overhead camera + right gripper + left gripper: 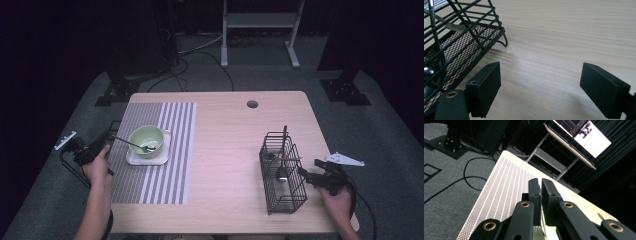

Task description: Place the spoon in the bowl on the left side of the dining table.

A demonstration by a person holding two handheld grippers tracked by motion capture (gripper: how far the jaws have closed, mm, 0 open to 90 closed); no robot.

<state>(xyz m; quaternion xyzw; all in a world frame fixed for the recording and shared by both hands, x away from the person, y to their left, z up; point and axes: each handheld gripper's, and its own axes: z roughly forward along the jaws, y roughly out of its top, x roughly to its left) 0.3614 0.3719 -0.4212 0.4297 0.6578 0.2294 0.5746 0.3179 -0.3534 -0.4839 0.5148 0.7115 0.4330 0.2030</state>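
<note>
Forearms enter the high view; the left gripper, jaws nearly closed, pinches a slim metal spoon whose tip rests in the pale green bowl. Left gripper view: jaws almost together. Right gripper view: the right gripper gapes wide, empty, black wire basket just beside its left jaw.

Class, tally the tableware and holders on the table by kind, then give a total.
Spoons: 2, spoon in bowl, spoon in basket
Bowls: 1, green bowl
Plates: 1, white plate
Placemats: 1, striped placemat
Wire baskets: 1, black basket
Total: 6
</note>
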